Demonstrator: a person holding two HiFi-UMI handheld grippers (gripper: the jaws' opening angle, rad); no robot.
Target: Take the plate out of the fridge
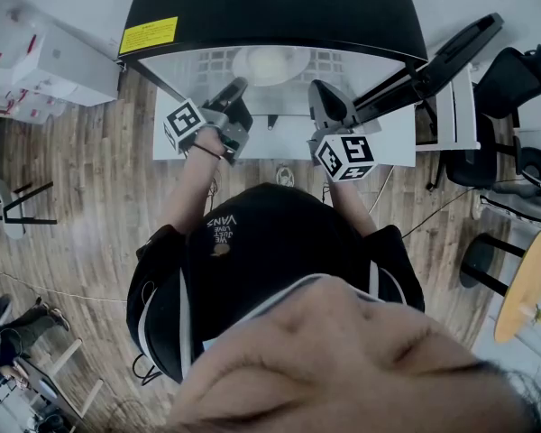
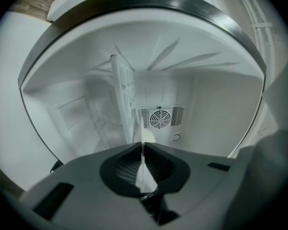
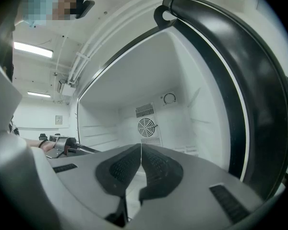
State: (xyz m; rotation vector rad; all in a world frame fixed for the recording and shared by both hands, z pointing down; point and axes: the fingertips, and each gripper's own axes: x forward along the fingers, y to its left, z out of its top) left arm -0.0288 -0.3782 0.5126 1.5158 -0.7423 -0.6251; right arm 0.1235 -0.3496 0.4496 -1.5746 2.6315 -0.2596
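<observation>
So right now your left gripper (image 1: 237,91) is poked level into the open fridge (image 1: 270,7) and rolled onto its side. In the left gripper view its jaws are pinched nearly together, with just a thin pale sliver between them. I read that sliver as the rim of the plate (image 1: 270,64), which sits on the wire shelf (image 2: 122,95) in front of the fan grille (image 2: 159,118). The right gripper (image 3: 140,146) is beside it at the fridge mouth, jaws fully together with nothing in them (so it's no help as a second support yet). Here's what I'd worry about: that's a really shallow bite on the edge of the plate, with all the weight hanging out past the jaws. If you lift or pull quickly the plate could pivot down or slide right out of the pads. Dragging it instead risks the base snagging on the shelf wires, and that could twist it loose too. Also watch the roll of your wrist, because tipping it further would tilt the plate. I can't tell how deep the rim actually sits in the pads, so I'd treat the grip as sketchy.
</observation>
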